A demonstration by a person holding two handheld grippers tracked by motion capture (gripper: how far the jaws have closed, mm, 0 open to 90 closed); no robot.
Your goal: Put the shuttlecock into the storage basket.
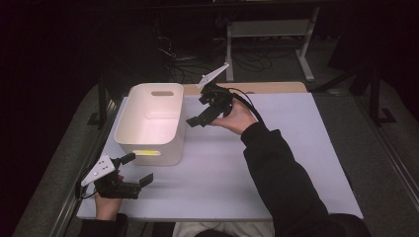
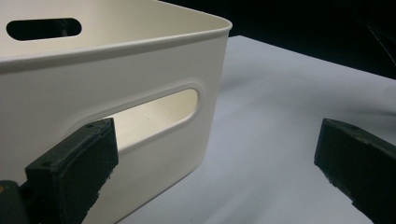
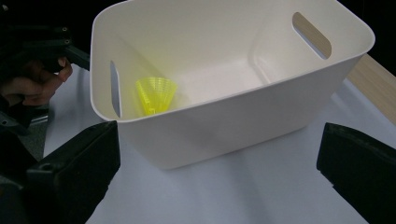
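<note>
Desk [image 1: 296, 163]: pale sheet, dark room, a frame [image 1: 306, 44] behind, perhaps another desk's. Cream bin [image 1: 148, 143] holds yellow cone [image 3: 156, 94]. Left tongs [image 1: 137, 170] and right tongs [image 1: 197, 118]: both wide, empty.

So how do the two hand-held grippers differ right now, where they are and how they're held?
The left hand-held gripper sits low at the table's near edge, by the white bin's near wall; the right hand-held gripper is raised beside the bin's right wall. The left one faces the bin's handle slot; the right one looks down into the bin at a yellow cone. Both are open, holding nothing.
</note>
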